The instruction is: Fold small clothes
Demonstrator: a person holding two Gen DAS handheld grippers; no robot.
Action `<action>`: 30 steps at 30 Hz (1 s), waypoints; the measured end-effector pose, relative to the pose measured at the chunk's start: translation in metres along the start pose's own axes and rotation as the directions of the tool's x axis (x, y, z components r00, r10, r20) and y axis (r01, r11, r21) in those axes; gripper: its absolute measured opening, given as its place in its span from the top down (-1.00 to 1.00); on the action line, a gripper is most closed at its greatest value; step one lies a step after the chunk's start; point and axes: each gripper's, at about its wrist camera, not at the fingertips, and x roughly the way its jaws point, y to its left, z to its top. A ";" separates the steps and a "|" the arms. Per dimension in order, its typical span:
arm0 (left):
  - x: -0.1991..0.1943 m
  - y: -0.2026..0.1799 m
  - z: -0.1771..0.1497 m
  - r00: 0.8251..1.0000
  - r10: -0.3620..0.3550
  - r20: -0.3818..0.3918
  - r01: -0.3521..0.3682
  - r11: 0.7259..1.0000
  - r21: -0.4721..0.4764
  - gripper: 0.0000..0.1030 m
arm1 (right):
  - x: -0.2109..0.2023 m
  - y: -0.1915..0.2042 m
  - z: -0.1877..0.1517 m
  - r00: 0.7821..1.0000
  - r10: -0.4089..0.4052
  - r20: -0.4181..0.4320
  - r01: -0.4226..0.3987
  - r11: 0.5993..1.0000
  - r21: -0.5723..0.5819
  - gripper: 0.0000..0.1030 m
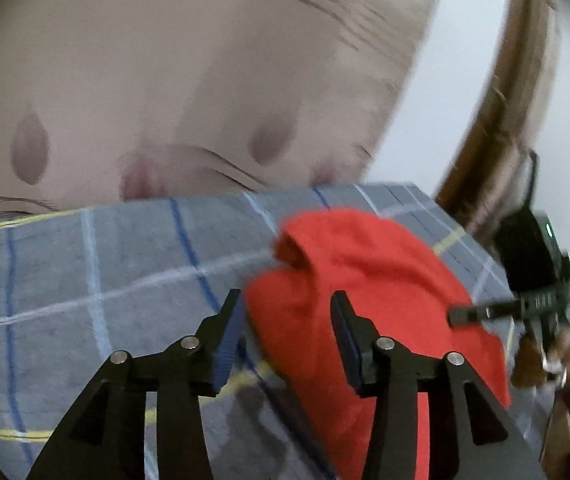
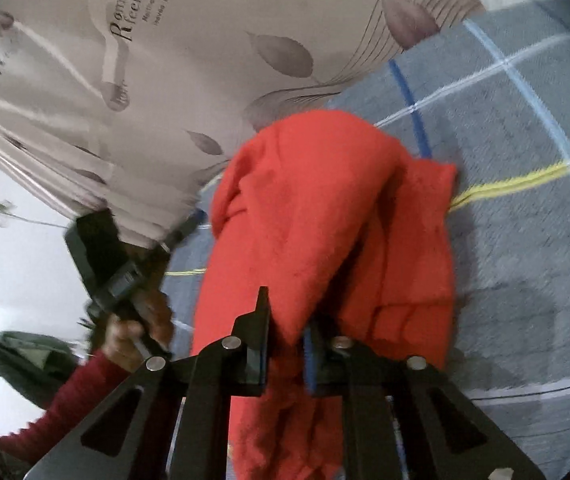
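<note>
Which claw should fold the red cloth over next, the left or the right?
Probably the right. The right claw already pinches the red cloth, while the left claw stands open, gripping nothing.

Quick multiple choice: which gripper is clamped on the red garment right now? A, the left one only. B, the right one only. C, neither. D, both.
B: in the right wrist view the right gripper has its jaws pinched on a fold of the red garment, while the left gripper shows its jaws standing apart over the cloth, gripping nothing.
</note>
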 end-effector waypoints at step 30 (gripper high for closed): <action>0.093 -0.016 0.068 0.939 0.320 0.128 -0.342 0.826 0.447 0.67 | 0.013 0.009 -0.063 0.993 -0.101 -0.069 0.094 0.991 -0.090 0.82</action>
